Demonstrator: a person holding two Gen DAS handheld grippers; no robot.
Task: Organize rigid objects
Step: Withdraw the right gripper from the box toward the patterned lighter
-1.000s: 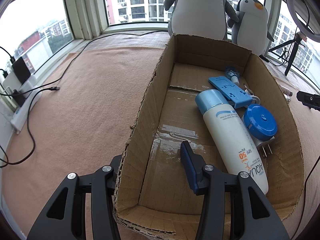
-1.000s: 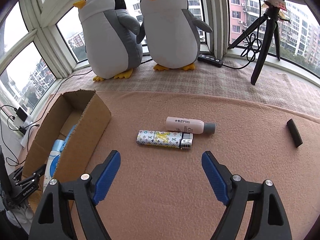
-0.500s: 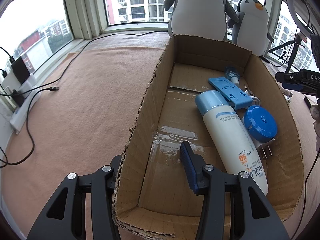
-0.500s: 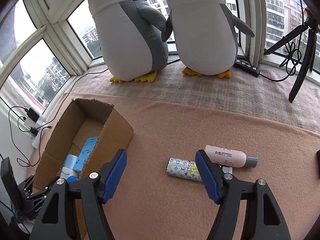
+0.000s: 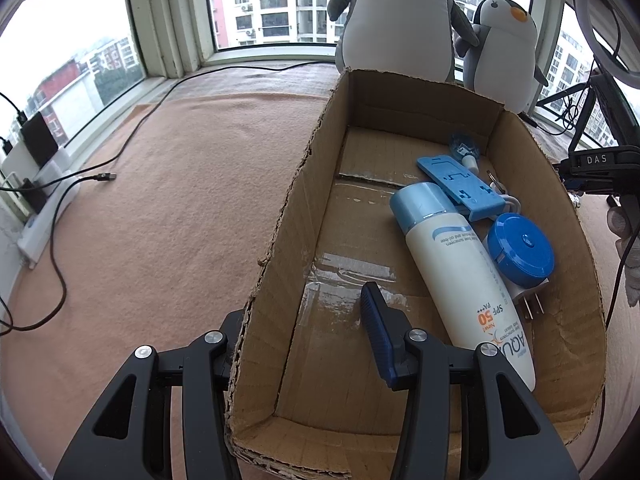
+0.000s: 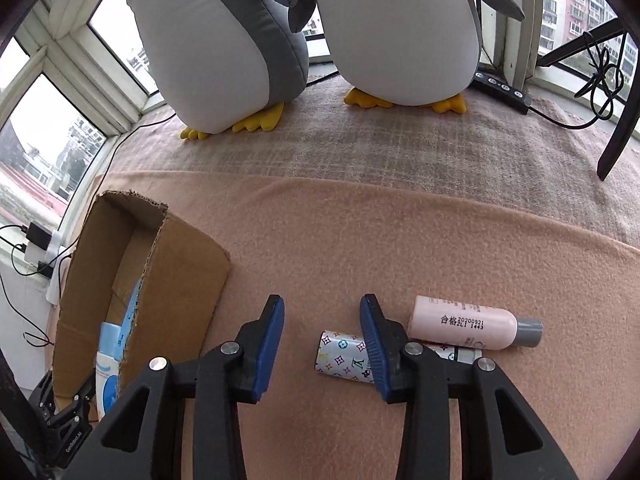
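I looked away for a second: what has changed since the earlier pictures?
The right gripper moved forward and down toward the patterned lighter and pink bottle, its jaws narrowing but still open and empty. The left gripper still straddles the cardboard box wall; the box contents did not shift.

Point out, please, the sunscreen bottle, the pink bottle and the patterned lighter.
sunscreen bottle [image 5: 460, 264], left wrist view, on its white body.
pink bottle [image 6: 464, 322], right wrist view, on its printed body.
patterned lighter [image 6: 340, 354], right wrist view, on its exposed left end.
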